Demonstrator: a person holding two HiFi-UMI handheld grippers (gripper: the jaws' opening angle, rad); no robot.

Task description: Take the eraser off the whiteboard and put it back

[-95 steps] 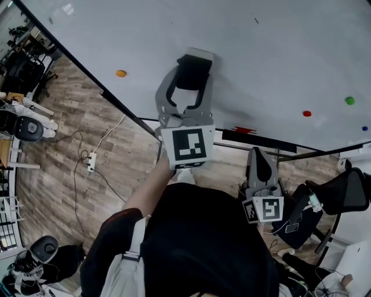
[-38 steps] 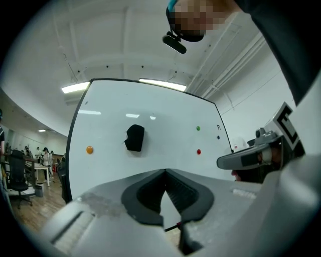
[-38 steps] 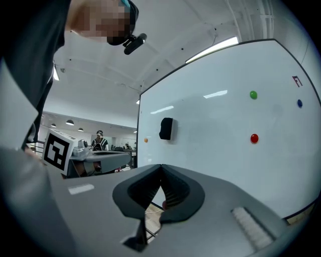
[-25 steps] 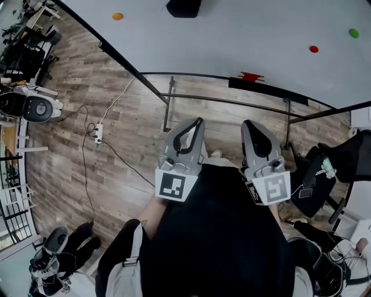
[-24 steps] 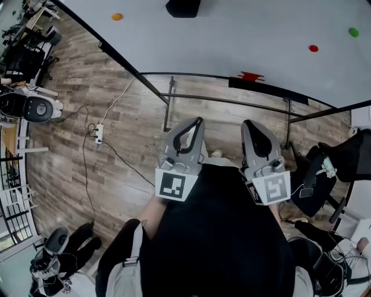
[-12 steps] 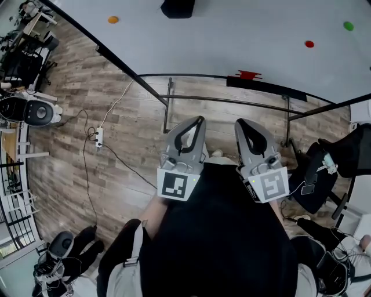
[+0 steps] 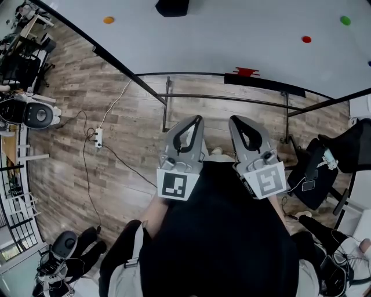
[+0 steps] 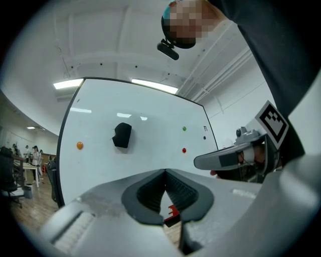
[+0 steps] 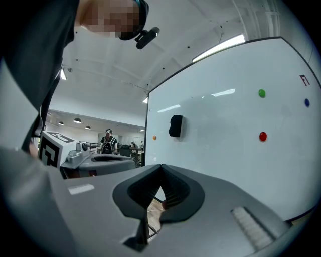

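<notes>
The black eraser sticks to the whiteboard at the top of the head view; it also shows on the board as the eraser in the left gripper view and the eraser in the right gripper view. My left gripper is shut and empty, held close to my body and well back from the board. Beside it my right gripper is also shut with nothing in it. Both point level toward the board, with tips closed in the left gripper and right gripper views.
Orange, red and green magnets dot the board. A tray with a red object runs along its lower edge above the metal stand frame. A power strip and cable lie on the wood floor; a black chair stands at right.
The left gripper let go of the eraser on the board and drew back to my body. In the last second the right gripper drifted slightly toward the left one.
</notes>
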